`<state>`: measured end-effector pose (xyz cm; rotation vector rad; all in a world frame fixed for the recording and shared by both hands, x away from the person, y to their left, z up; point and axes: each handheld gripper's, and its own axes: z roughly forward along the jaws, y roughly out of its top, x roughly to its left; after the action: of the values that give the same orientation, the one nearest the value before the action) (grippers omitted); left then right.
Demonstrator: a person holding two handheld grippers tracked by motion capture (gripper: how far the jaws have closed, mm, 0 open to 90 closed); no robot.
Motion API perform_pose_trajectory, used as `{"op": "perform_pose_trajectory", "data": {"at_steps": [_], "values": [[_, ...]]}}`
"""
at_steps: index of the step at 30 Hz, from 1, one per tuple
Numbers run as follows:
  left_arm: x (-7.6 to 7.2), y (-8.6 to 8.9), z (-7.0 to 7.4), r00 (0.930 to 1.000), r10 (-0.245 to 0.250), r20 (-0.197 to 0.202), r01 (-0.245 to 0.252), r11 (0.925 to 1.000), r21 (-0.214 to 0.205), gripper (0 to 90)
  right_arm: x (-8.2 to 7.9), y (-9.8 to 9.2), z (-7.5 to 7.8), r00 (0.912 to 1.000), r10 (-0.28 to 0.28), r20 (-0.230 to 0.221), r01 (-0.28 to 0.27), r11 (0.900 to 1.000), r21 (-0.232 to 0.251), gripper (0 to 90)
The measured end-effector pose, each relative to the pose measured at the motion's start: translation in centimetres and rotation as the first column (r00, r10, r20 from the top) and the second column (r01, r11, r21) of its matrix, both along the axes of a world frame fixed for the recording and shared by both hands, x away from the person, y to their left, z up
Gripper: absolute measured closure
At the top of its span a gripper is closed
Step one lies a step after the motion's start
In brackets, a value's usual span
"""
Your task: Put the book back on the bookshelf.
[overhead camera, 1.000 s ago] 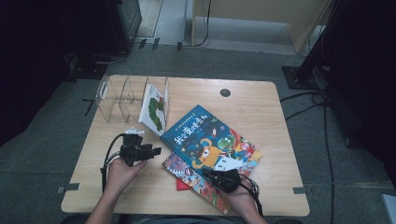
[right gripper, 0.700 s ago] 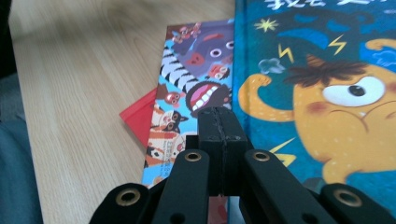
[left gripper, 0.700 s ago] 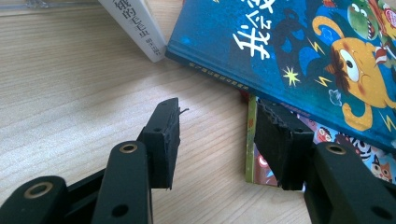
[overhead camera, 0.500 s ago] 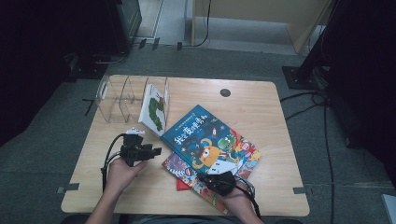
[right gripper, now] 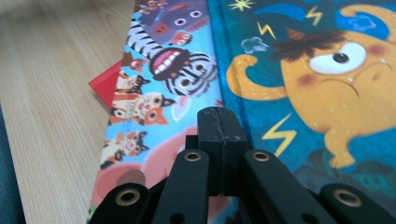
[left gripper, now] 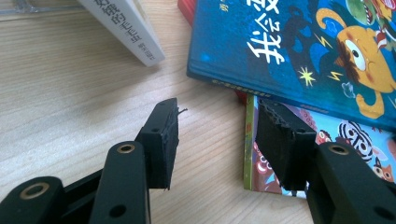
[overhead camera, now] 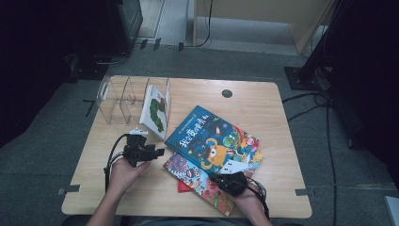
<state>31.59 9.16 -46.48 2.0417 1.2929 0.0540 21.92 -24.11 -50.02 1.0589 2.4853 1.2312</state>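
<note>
High view: blue book (overhead camera: 214,139) diagonal, upper-left to lower-right.

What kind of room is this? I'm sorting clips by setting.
Probably a lab or studio recording space: a lone wooden table on grey carpet, loose cables across the floor, dark equipment stands around it.

- The high view looks forward and down from above the person's side, far enough back to take in the whole wooden table (overhead camera: 263,101) and the floor around it.
- The left gripper view sits low and close over the tabletop, facing the blue picture book (left gripper: 299,51) — its near corner.
- The right gripper view skims the same blue picture book and the animal picture book (right gripper: 159,93) — both lie near the table's front edge in the high view.
</note>
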Motion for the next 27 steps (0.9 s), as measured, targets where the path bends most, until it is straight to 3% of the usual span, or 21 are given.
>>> {"op": "perform_pose_trajectory", "data": {"at_steps": [9,16,21,25,27], "values": [[0.4,-0.8,-0.1,0.9998,-0.019,0.001,0.019,0.9998,0.002,49.9,0.4,-3.2,0.1,0.9934,-0.089,-0.072,0.091,0.9955,0.028,90.0],[0.6,-1.5,-0.2,0.9995,-0.031,0.003,0.031,0.9994,0.013,51.1,0.4,-4.5,0.3,0.9894,-0.129,-0.067,0.132,0.9905,0.040,90.0],[1.0,-1.8,-0.2,0.9991,-0.021,-0.036,0.023,0.9987,0.046,66.2,0.7,-5.7,1.1,0.9819,-0.187,-0.031,0.188,0.9801,0.063,90.0],[1.4,-1.5,-0.2,0.9997,-0.002,-0.025,0.003,0.9996,0.029,83.6,1.5,-7.0,1.0,0.9700,-0.241,-0.029,0.243,0.9689,0.048,90.0],[1.7,-1.5,-0.2,0.9998,0.002,-0.019,-0.001,0.9995,0.031,86.3,1.9,-7.5,0.9,0.9645,-0.263,-0.029,0.264,0.9637,0.043,90.0]]}}
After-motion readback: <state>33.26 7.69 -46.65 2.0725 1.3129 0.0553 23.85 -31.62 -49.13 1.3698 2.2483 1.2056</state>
